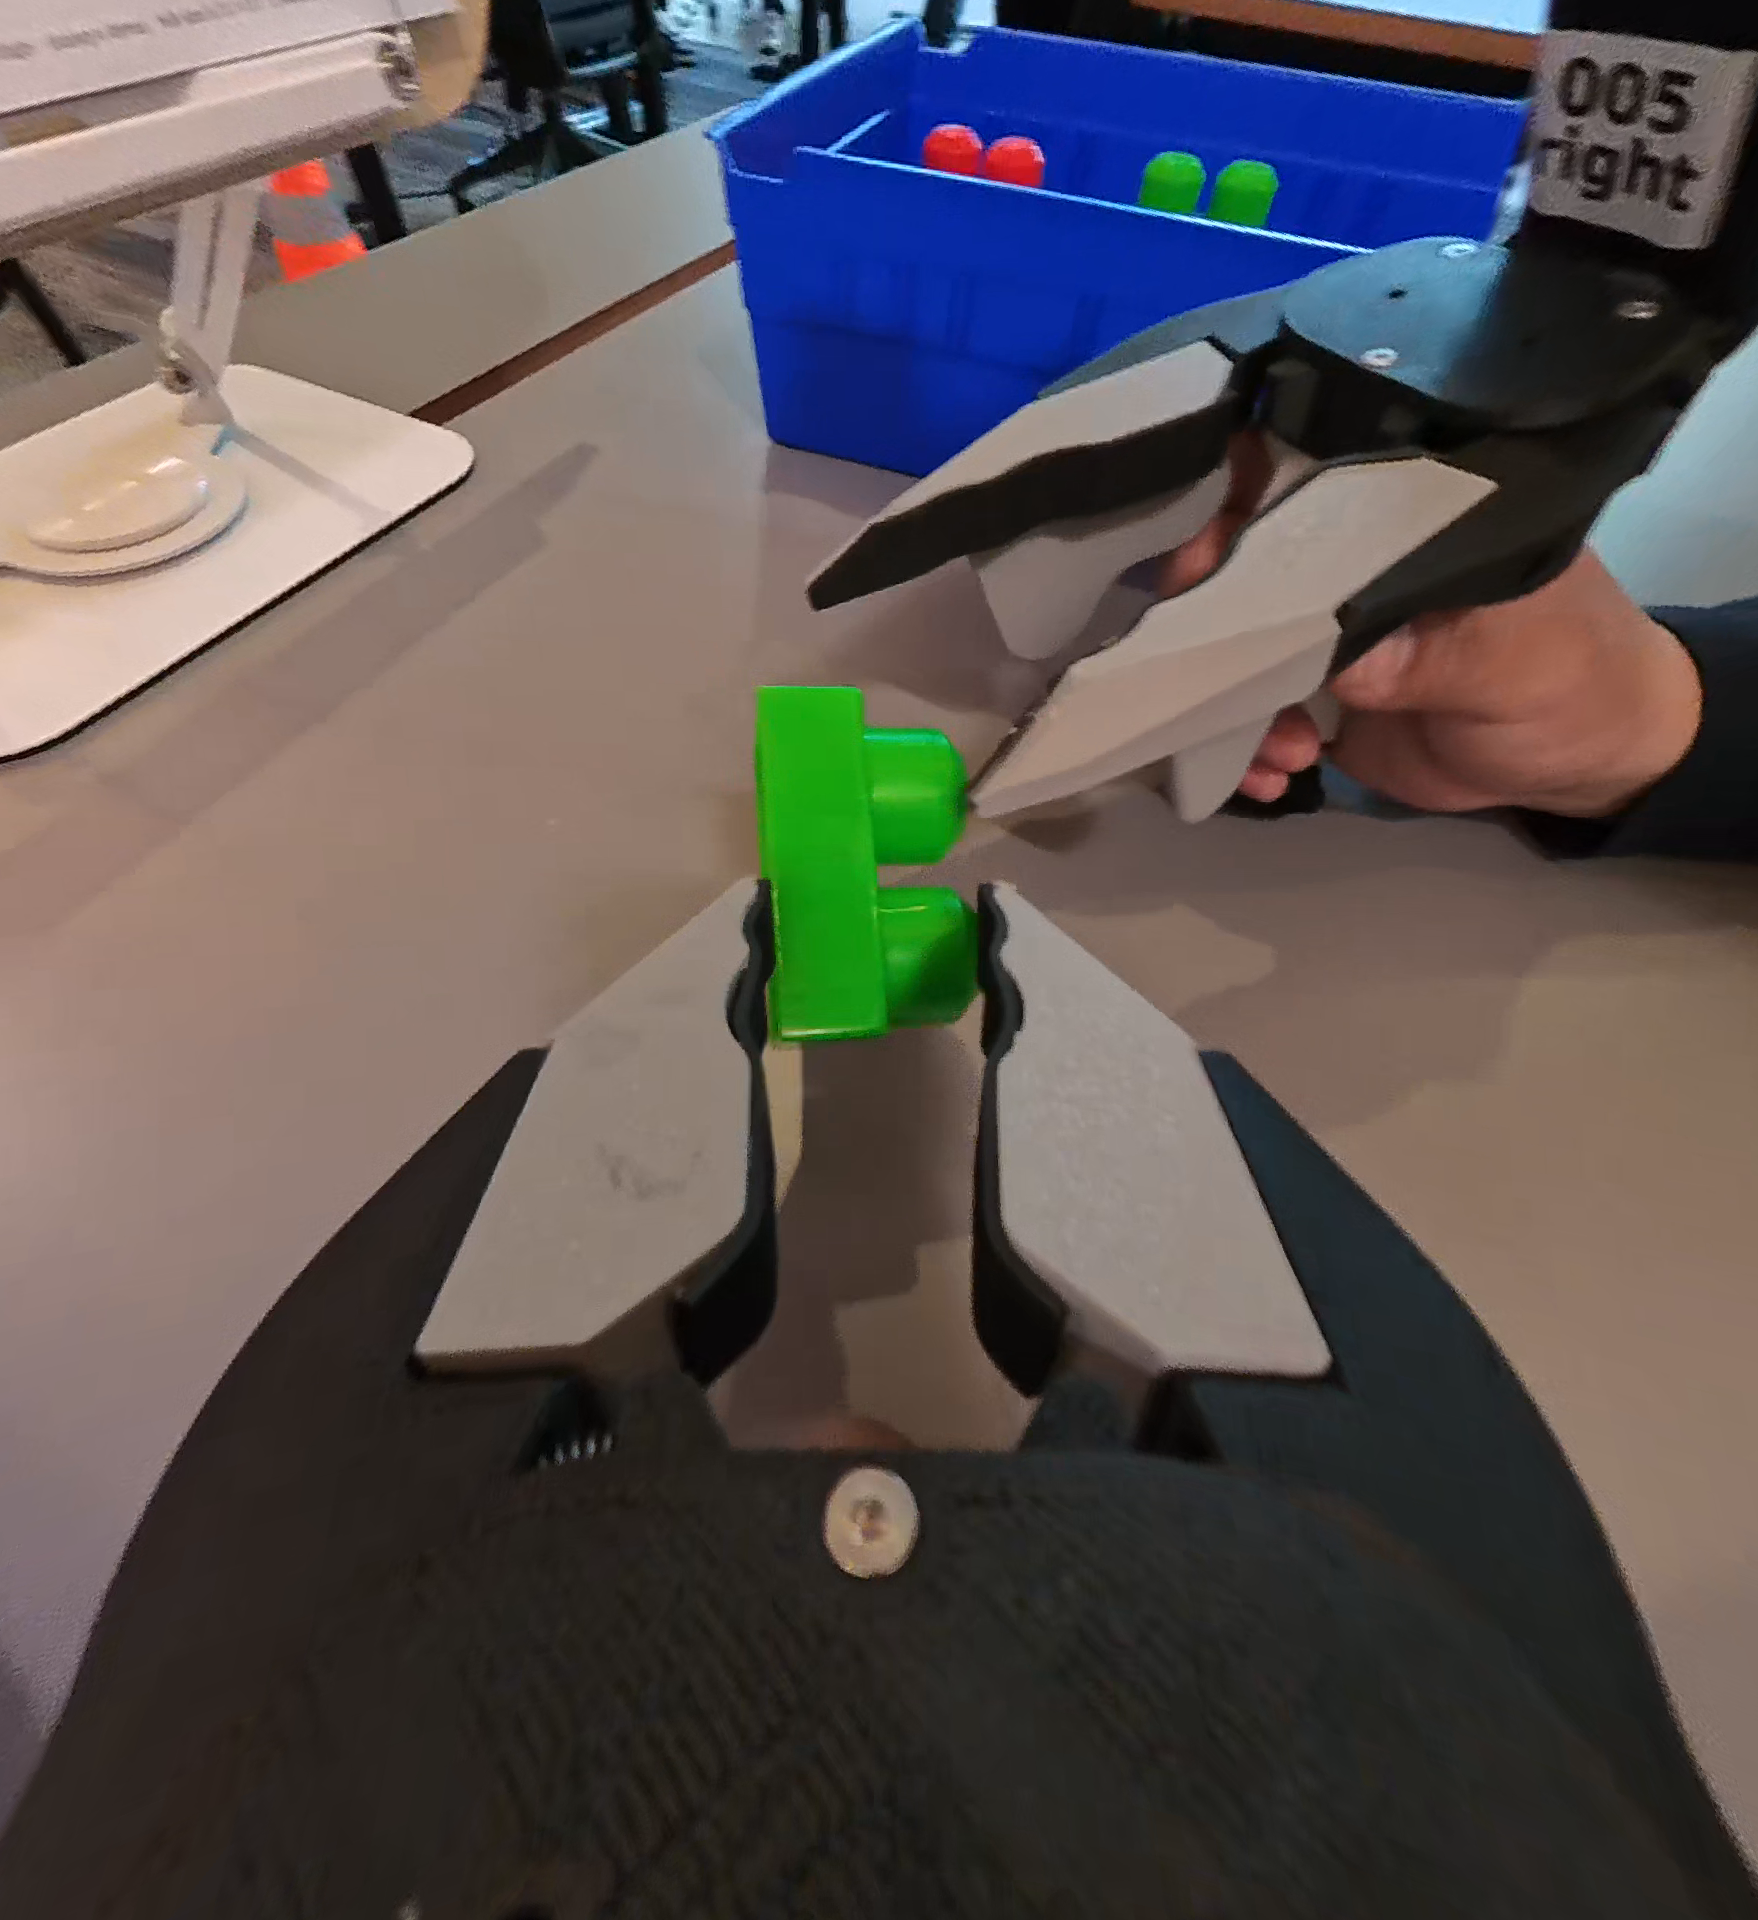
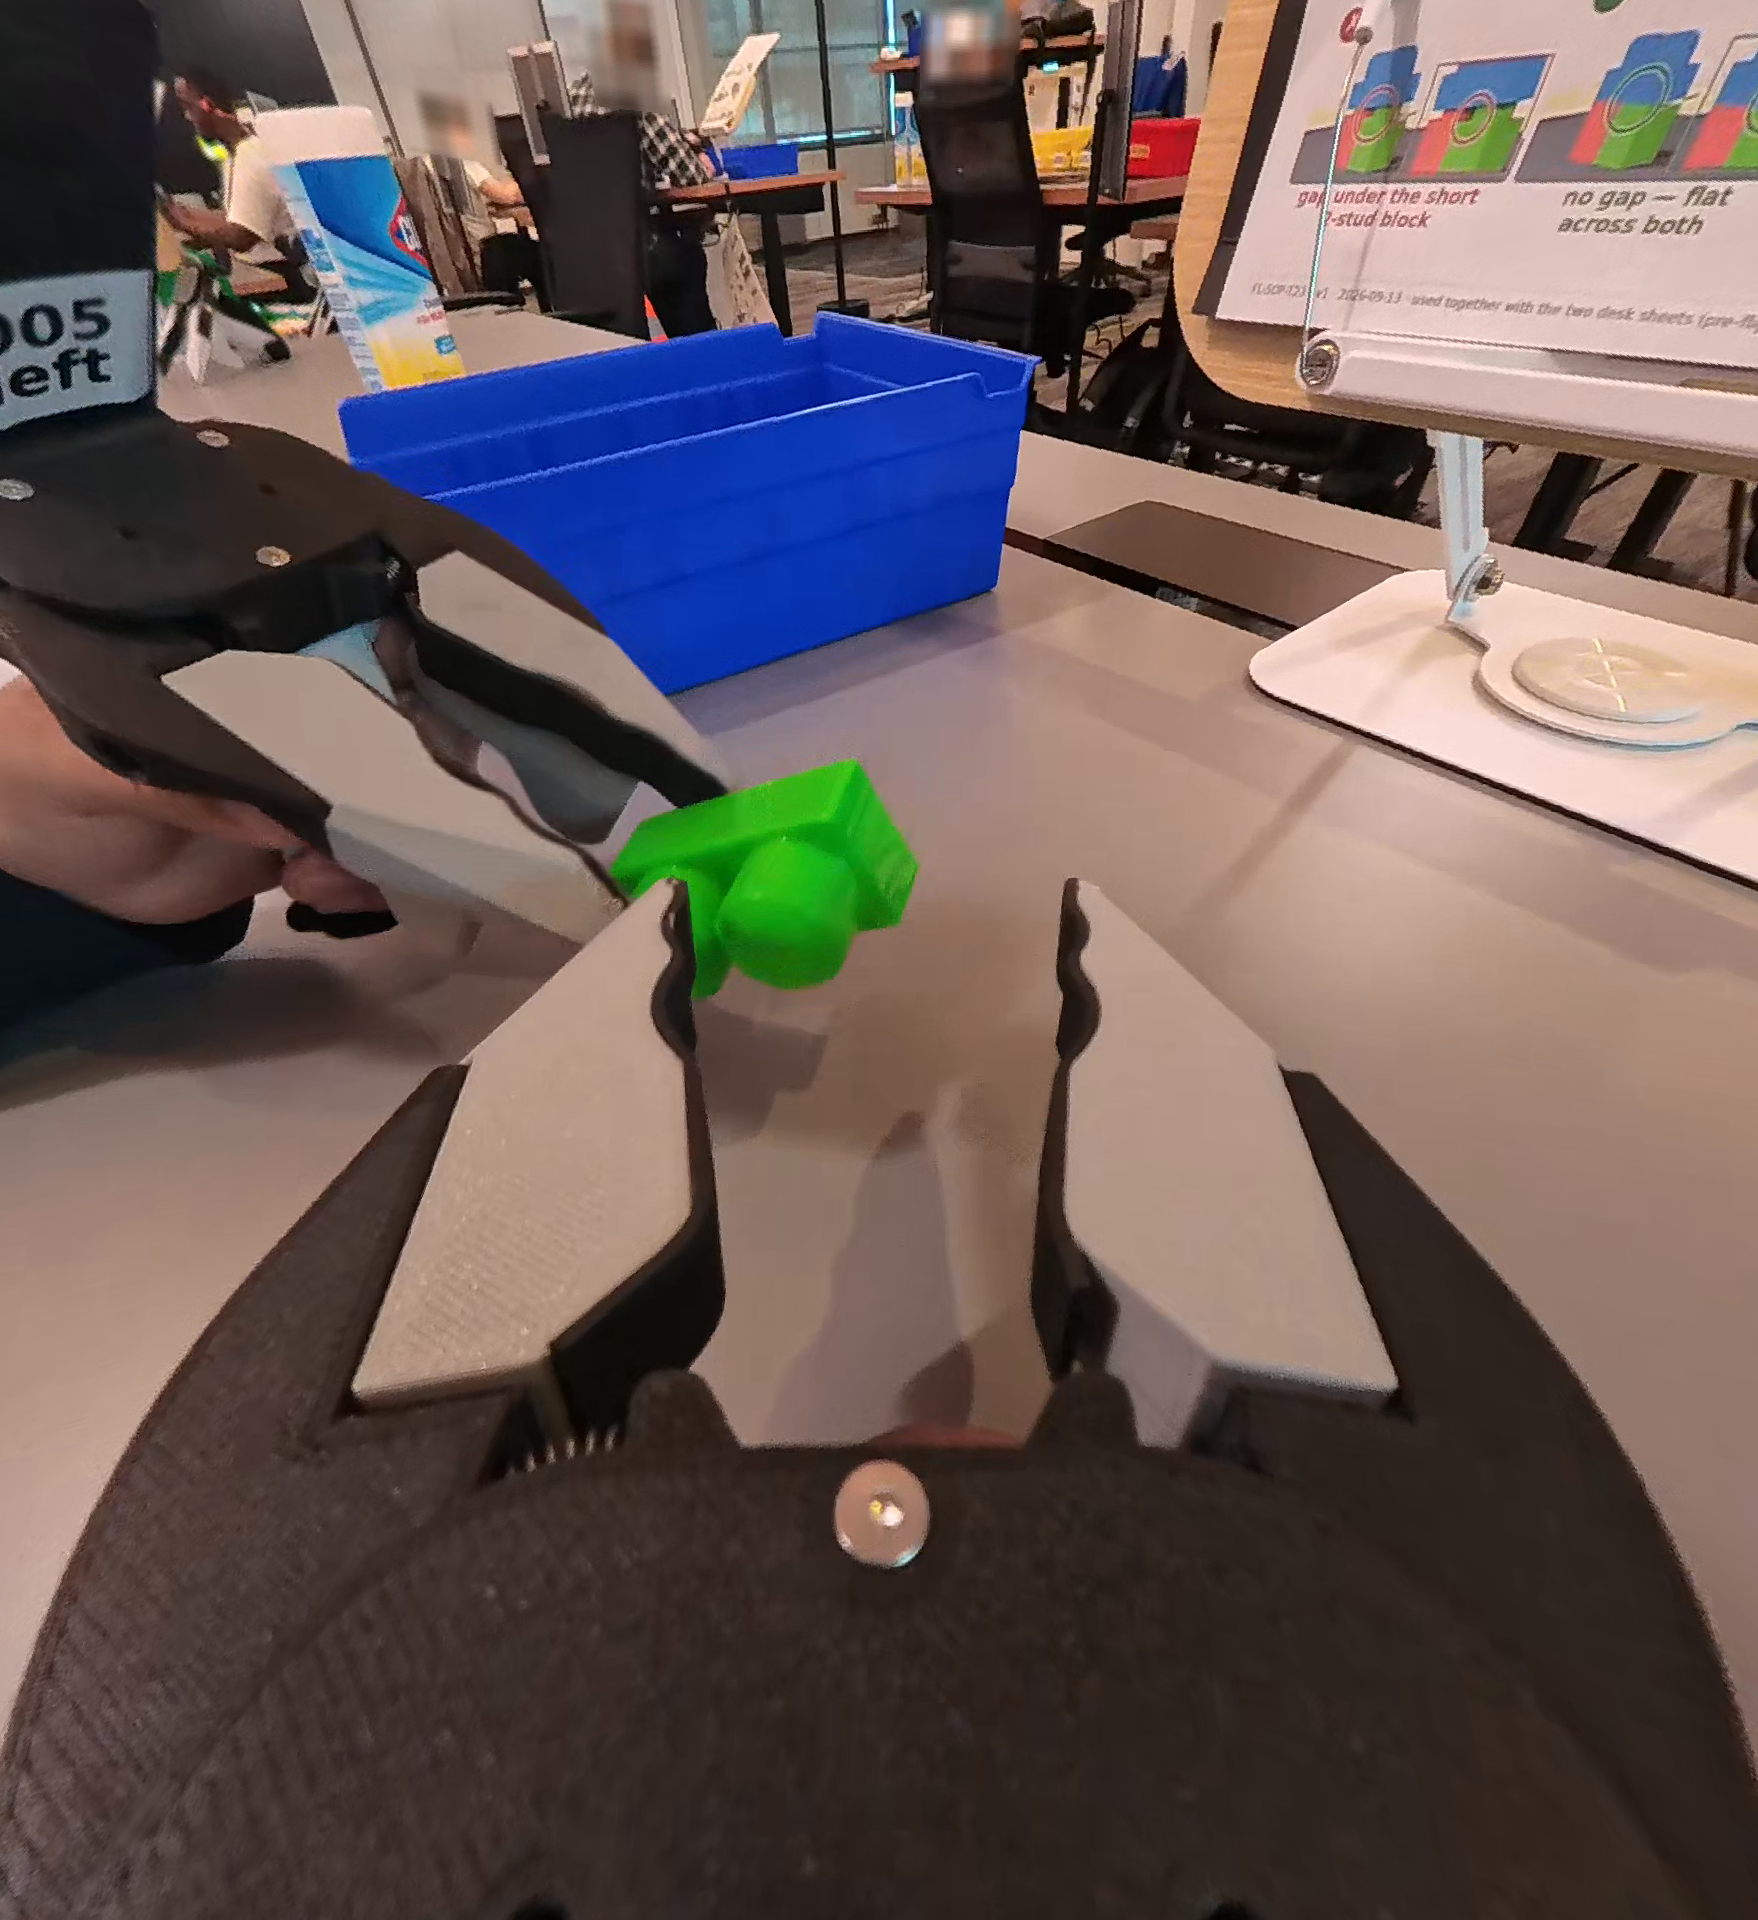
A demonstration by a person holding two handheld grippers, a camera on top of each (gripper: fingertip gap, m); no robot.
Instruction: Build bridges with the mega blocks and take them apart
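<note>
A green two-stud block lies on its side, studs pointing right. My left gripper is shut on it: one finger is on the flat base, the other on the tip of the near stud. It holds the block just above the grey table. My right gripper is open and empty, with one fingertip right at the far stud. In the right wrist view the block sits just ahead of my open right gripper. The left gripper comes in from the left.
A blue bin stands behind the block, holding a red block and a green block. A white stand with an instruction sheet is on the table's side. A wipes canister stands beyond the bin.
</note>
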